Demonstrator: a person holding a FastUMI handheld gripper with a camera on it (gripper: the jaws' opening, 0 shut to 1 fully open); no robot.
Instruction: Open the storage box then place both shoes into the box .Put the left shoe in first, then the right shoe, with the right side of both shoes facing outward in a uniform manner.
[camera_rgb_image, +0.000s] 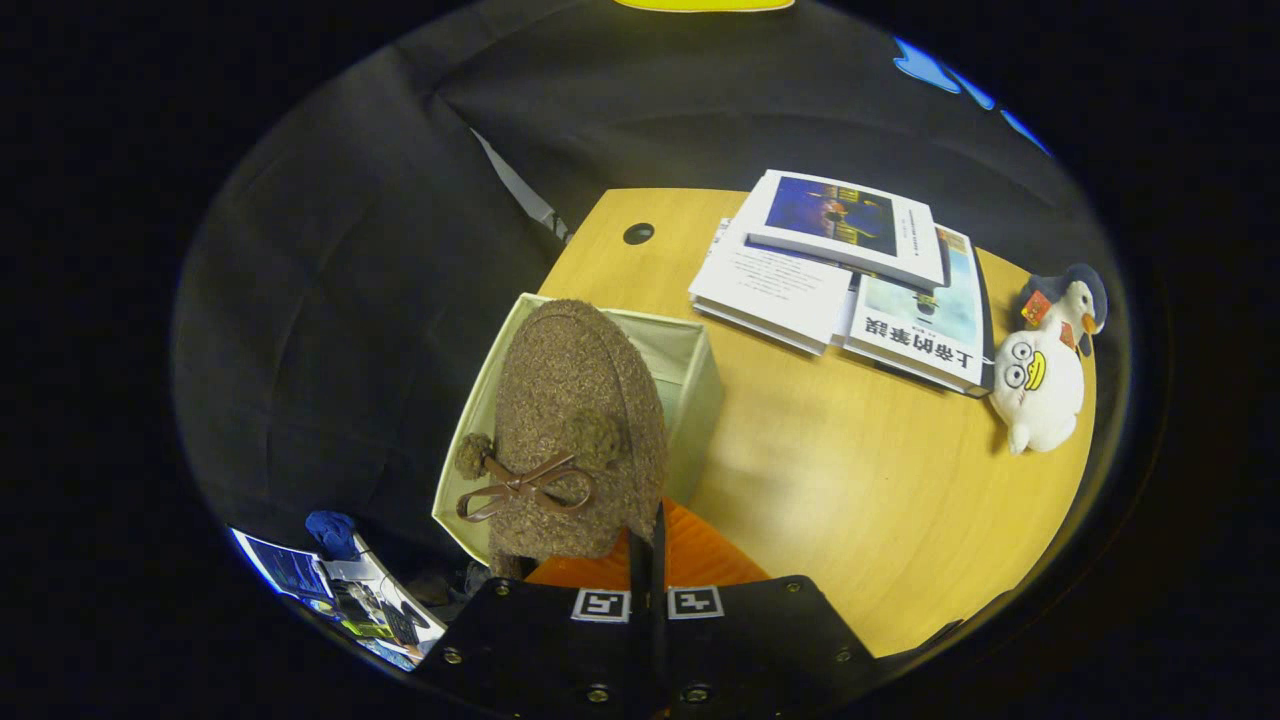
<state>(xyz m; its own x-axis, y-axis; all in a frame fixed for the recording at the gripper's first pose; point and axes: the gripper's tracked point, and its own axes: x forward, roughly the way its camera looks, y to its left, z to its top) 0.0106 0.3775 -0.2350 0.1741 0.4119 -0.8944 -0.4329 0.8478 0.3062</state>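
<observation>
A brown fuzzy shoe with a leather bow and two pom-poms hangs toe-forward just ahead of my fingers. My gripper is shut on the shoe's rear rim, its fingers almost touching. Under and beyond the shoe stands the open cream fabric storage box, at the left edge of the wooden table. The shoe covers most of the box's opening, so its inside is largely hidden. Which shoe of the pair this is I cannot tell.
A stack of books lies beyond the box toward the right. Two plush birds sit at the table's right edge. A cable hole is near the far edge. A lit screen sits low beside the table on the left.
</observation>
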